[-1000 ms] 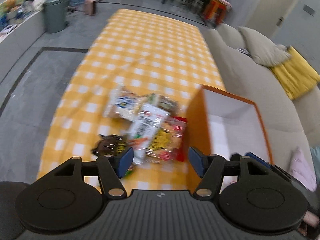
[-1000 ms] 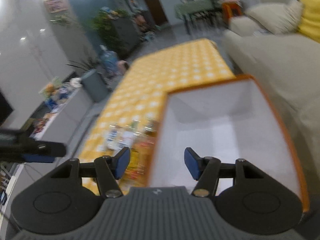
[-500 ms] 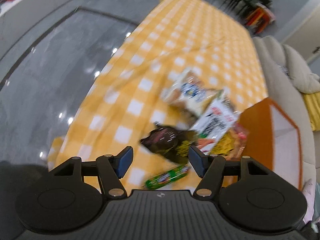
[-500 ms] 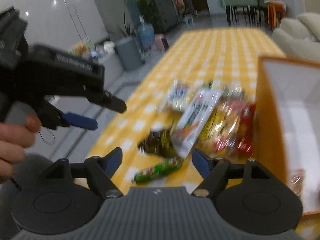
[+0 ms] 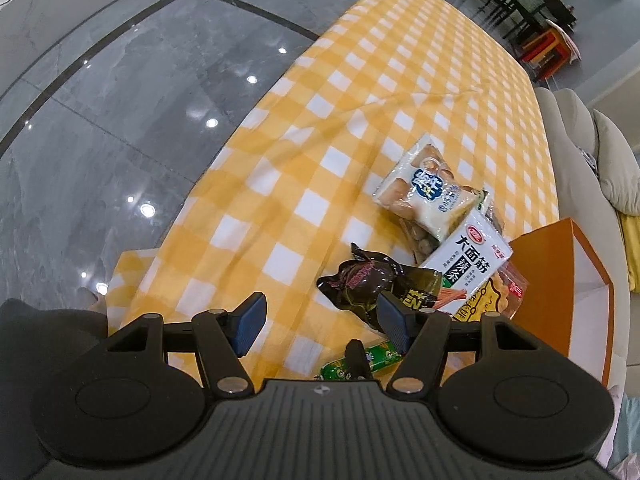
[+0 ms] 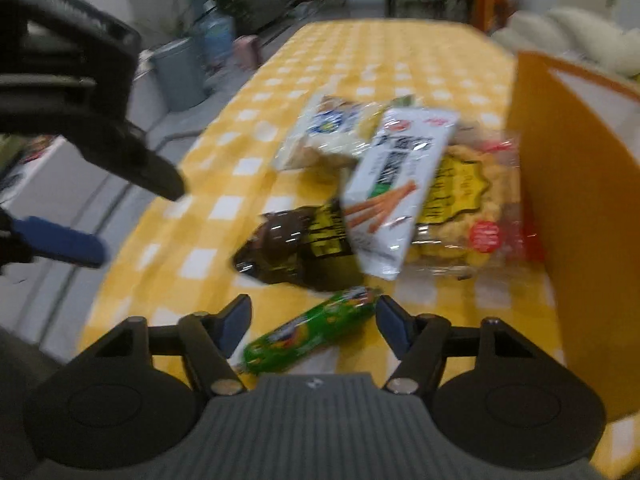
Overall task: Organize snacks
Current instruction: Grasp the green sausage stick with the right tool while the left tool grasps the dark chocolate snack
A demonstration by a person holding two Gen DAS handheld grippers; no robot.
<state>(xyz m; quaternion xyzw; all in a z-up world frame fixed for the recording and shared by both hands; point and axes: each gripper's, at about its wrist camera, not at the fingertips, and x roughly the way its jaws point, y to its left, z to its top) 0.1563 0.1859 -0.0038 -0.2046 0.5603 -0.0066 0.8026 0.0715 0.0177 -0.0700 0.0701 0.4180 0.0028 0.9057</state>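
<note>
The white snack packet reads 大面筋 — below it, 辣条 — other labels too blurred.

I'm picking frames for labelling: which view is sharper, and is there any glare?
Left wrist: sharp, packet print readable, ceiling lights glaring off the floor, fisheye bending the tablecloth. Right wrist: motion-blurred, green stick and box smeared.

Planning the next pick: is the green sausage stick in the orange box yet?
Out. The green sausage stick lies on the checked tablecloth, beside the orange box.
</note>
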